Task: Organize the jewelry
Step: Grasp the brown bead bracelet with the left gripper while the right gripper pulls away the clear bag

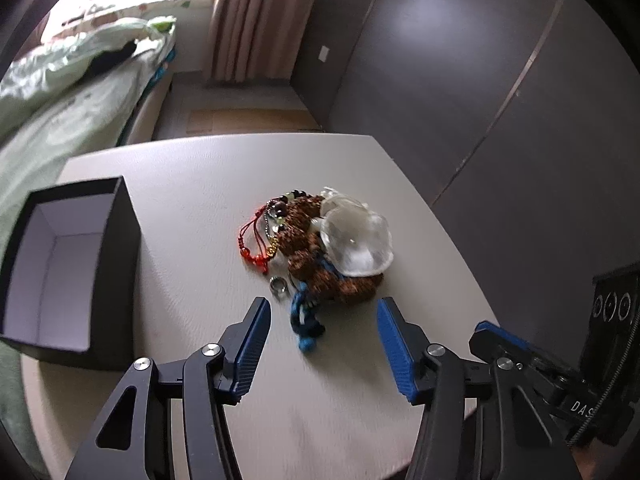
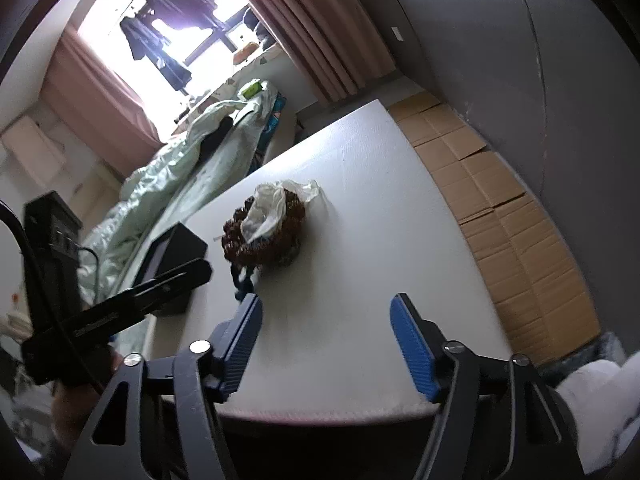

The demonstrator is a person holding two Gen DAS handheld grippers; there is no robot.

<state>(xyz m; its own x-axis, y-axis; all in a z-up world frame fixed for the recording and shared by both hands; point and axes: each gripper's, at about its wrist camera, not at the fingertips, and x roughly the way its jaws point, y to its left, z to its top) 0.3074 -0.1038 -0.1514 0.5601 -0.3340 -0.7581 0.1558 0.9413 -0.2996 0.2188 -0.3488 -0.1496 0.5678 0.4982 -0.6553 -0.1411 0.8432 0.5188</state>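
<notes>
Hovering left gripper [image 1: 324,312] jaws apart, jewelry pile [image 1: 320,240], black box [image 1: 116,216] leftward

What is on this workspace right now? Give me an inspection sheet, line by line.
Surface: pale table, bare around one pile.
Job's things: jewelry pile mid-table with brown bead strands, red cord bracelet, blue cord, small ring beside it; open black box on the table's left, nothing seen inside.
Clutter: clear plastic bag lying on the pile.
Grippers: left gripper open, short of the pile, holding nothing; right gripper open, holding nothing.
Cables: black cable by the left gripper's body.
Surroundings: bed, pink curtains, flattened cardboard on the floor.
</notes>
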